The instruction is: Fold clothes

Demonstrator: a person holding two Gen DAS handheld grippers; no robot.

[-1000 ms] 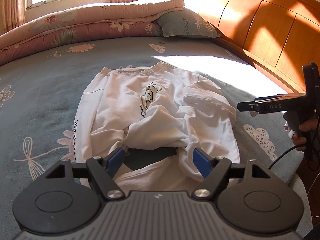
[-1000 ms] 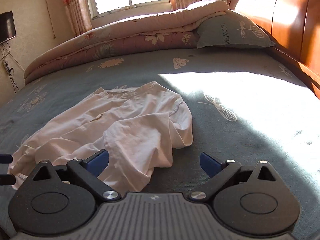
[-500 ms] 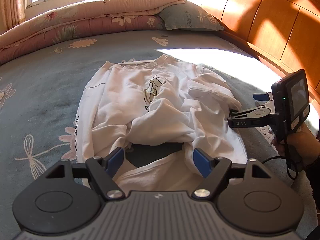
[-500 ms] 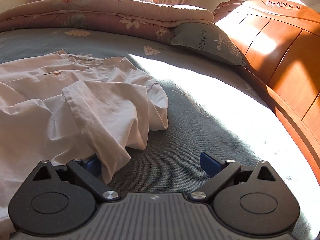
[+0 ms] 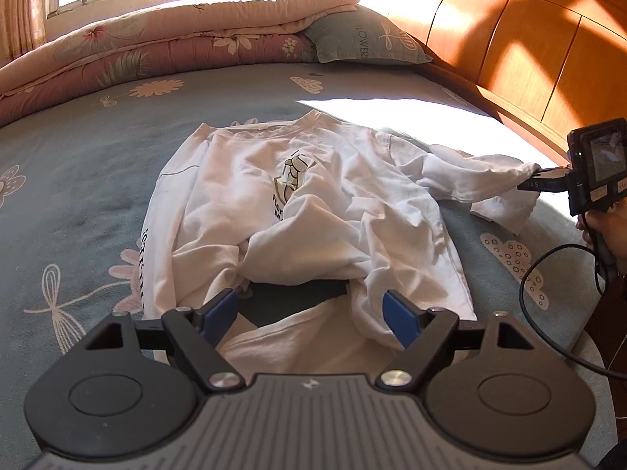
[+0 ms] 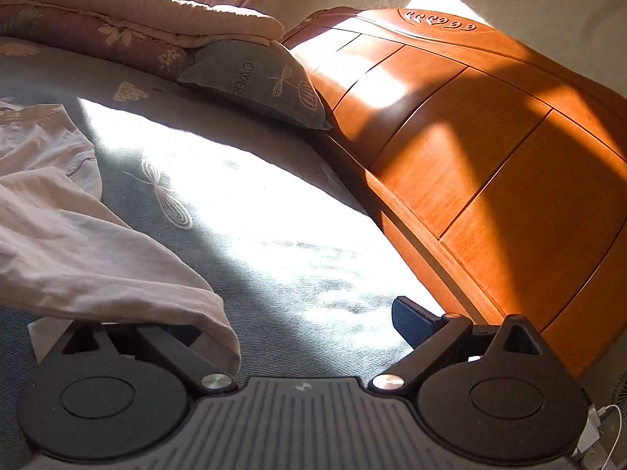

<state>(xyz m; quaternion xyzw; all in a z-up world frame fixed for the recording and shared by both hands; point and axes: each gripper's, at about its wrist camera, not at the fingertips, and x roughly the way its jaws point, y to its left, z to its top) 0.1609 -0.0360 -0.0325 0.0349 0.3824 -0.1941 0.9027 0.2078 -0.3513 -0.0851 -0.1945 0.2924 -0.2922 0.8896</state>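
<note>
Left gripper [image 5: 309, 311] is hovering wide open over the shirt [image 5: 298, 211] hem, gripping nothing. Right gripper [image 5: 527, 180] is touching the sleeve [image 5: 474, 180]; jaws spread in its own view, cloth draping over one finger, grasp unclear. Shirt is lying crumpled on the bed [image 5: 86, 149], by the headboard [image 6: 490, 149].

shirt [image 5: 321, 211]: showing soft, creased white cloth
headboard [image 6: 490, 149]: gleaming glossy wood
left gripper [image 5: 309, 311]: looking matt black plastic
</note>
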